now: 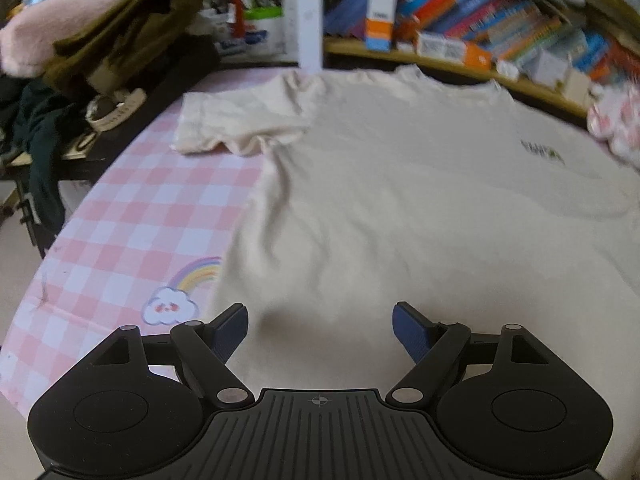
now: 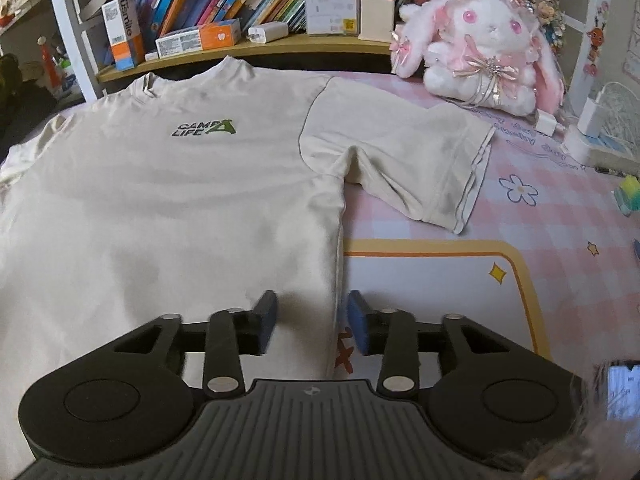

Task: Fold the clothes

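Left wrist view: cream short-sleeved T-shirt (image 1: pixel 400 200) lying flat, front up, on the pink checked desk cover (image 1: pixel 140 220), collar toward the bookshelf (image 1: pixel 460 20) at the far edge; left gripper (image 1: pixel 319 332) spread wide above the hem, pinching nothing. Right wrist view: right gripper (image 2: pixel 312 322) spread astride the shirt's side edge, near a white plush rabbit (image 2: pixel 480 48) at the far edge.
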Motion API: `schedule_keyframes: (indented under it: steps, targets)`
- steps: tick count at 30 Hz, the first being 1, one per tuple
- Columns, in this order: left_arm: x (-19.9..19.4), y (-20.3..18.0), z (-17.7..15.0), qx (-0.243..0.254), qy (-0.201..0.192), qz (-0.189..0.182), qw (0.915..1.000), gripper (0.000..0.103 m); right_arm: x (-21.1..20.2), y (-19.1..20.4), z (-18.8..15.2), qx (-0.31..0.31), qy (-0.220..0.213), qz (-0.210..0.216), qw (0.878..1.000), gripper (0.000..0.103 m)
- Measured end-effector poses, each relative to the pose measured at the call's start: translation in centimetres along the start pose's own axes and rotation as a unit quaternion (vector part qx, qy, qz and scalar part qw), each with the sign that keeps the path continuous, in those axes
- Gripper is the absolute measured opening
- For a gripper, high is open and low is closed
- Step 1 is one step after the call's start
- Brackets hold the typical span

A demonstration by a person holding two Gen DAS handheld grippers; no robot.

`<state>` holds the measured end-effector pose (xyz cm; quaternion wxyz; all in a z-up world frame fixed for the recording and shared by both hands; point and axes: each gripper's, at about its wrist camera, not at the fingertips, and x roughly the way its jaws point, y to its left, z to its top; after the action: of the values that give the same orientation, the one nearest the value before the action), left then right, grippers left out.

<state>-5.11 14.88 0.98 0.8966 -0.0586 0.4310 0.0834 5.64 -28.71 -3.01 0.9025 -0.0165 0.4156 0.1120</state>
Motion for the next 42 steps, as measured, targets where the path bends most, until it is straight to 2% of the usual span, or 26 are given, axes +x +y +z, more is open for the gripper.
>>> schedule_keyframes:
  steps: [1,3,6,8,13,16,17,18,19,20,22,25,31,32,36,42]
  targets:
    - [0.0,0.6,0.1,-0.013,-0.004,-0.001,0.9999,0.082,-0.2,0.3,-0.1,0.0,-0.003,-0.003,1.0,0.052]
    - [0.0,1.5,0.4,-0.033,-0.01,-0.004,0.9994,0.082,-0.5,1.0,-0.2,-0.003,-0.008,-0.007,1.0,0.068]
    - [0.2,2.8,1.0,-0.053,-0.014,-0.013,0.9984,0.082,-0.9,2.4,-0.4,-0.01,-0.014,-0.017,1.0,0.079]
    - [0.6,3.5,1.4,-0.049,-0.016,-0.025,0.9984,0.082,-1.1,3.2,-0.7,-0.011,-0.015,-0.03,0.999,0.084]
    - [1.9,5.4,2.9,-0.03,-0.015,-0.053,0.998,0.082,-1.9,5.7,-1.6,0.009,-0.019,-0.062,0.998,0.09]
    - [2.6,7.3,4.1,-0.049,-0.016,-0.076,0.9958,0.082,-2.6,7.9,-2.3,0.031,-0.017,-0.079,0.996,0.09]
    - [3.1,8.3,4.5,-0.074,-0.011,-0.084,0.9936,0.08,-2.9,8.7,-2.5,0.036,-0.019,-0.077,0.996,0.091]
    - [3.6,9.3,4.8,-0.103,-0.006,-0.094,0.9902,0.078,-3.1,9.6,-2.8,0.042,-0.02,-0.075,0.996,0.092]
    - [4.2,10.3,5.2,-0.133,-0.001,-0.105,0.9856,0.071,-3.3,10.5,-3.0,0.044,-0.019,-0.075,0.996,0.092]
    - [4.8,11.4,5.4,-0.162,0.003,-0.118,0.9798,0.059,-3.4,11.5,-3.3,0.043,-0.018,-0.077,0.996,0.092]
    - [6.0,13.3,6.1,-0.211,0.012,-0.138,0.9676,0.049,-3.6,13.3,-3.8,0.043,-0.016,-0.08,0.996,0.092]
    - [7.8,15.1,7.5,-0.25,0.015,-0.158,0.9553,0.048,-3.9,15.4,-4.4,0.048,-0.013,-0.083,0.995,0.092]
    - [12.1,18.4,9.1,-0.375,0.015,-0.195,0.9061,0.048,-4.8,18.0,-5.6,0.073,-0.01,-0.103,0.992,0.092]
    - [12.6,18.6,9.4,-0.387,0.013,-0.197,0.9007,0.048,-5.0,18.2,-5.7,0.078,-0.01,-0.108,0.991,0.092]
    - [14.1,18.9,10.6,-0.416,0.009,-0.2,0.8869,0.048,-5.8,18.7,-6.3,0.093,-0.008,-0.132,0.987,0.092]
    - [15.1,18.9,11.3,-0.443,0.009,-0.201,0.8738,0.048,-6.6,18.8,-6.8,0.113,-0.005,-0.159,0.981,0.092]
